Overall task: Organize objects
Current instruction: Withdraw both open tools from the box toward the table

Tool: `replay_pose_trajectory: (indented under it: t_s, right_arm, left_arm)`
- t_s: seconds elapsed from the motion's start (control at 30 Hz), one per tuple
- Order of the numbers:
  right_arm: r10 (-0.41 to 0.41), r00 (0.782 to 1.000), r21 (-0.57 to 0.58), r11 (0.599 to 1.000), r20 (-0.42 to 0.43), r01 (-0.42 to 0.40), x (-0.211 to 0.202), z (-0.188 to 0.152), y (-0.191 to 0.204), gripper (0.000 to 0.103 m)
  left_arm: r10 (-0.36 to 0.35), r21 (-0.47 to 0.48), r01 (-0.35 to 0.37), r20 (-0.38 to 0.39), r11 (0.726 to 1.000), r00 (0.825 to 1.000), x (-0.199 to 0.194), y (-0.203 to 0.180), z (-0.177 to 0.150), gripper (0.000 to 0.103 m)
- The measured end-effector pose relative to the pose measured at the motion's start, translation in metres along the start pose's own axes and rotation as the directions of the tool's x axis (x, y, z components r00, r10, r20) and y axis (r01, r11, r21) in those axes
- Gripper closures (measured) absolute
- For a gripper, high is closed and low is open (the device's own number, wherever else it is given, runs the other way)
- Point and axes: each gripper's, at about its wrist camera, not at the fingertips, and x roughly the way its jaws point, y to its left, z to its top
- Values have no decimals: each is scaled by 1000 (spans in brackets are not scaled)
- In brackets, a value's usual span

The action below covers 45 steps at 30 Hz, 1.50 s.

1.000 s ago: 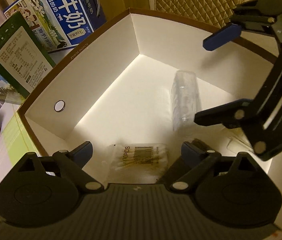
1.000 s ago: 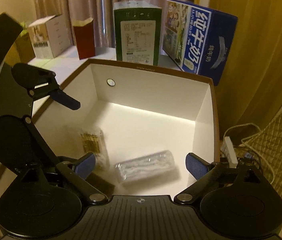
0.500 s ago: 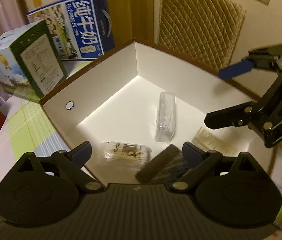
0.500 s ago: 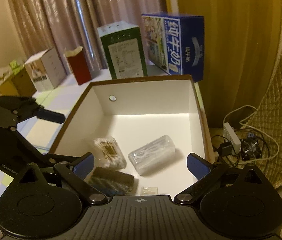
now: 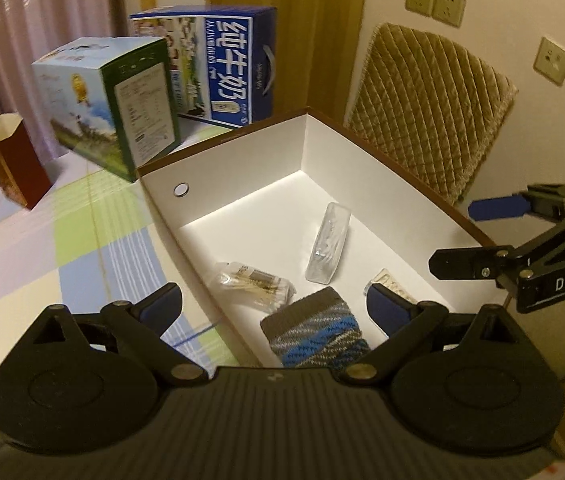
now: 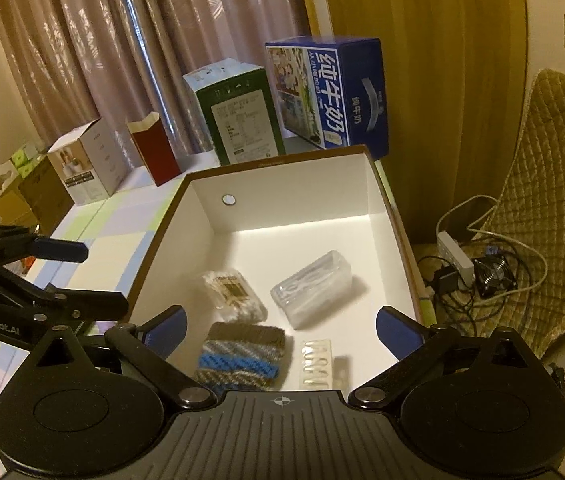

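The open box (image 6: 282, 184) filled the middle of both wrist views, its white floor holding four things. In the right wrist view a clear plastic case (image 6: 311, 288) lay tilted at centre, a bag of cotton swabs (image 6: 234, 294) just left of it, a knitted striped sock (image 6: 242, 356) at lower centre and a small blister pack (image 6: 316, 362) just right of the sock; the pack was blurred, so what it held could not be read.

The left gripper (image 5: 274, 304) hovered over the box's near corner with its fingers spread wide and nothing between them. The right gripper (image 6: 280, 332) hung above the near end of the box, likewise spread and empty. Each showed in the other's view at the frame edge, well above the contents.

Judging by how things lay, the items were already in the box and both tools were clear of it. If another item was to be fetched, the sensible course would be to lift straight up past the brown rim before swinging sideways, keeping the two grippers apart, and to set anything new on the bare floor at the far end rather than on the case.

The milk carton (image 6: 330, 92) and green carton (image 6: 238, 116) stood behind the box at upper centre.
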Motion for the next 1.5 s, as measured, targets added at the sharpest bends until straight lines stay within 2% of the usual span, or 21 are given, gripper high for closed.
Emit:
replay_pose_trajectory:
  t_s: [0.53,0.83,1.5]
  right_arm:
    - [-21,1000,81,997,8,20,-33,-40,46,4]
    - [-18,999,106,994,-29,21,-35,-62,83,4]
    - [57,995,65,997,-88,-51,-15,-90,181,4]
  left_arm:
    - [7,-104,-7,1,995,1000,-58,12,-63,6]
    - [22,-173,-28,-36,985,999,-81,38,-106,6]
    - [33,-205,-49,-77,977,996,-120,91,-161,6]
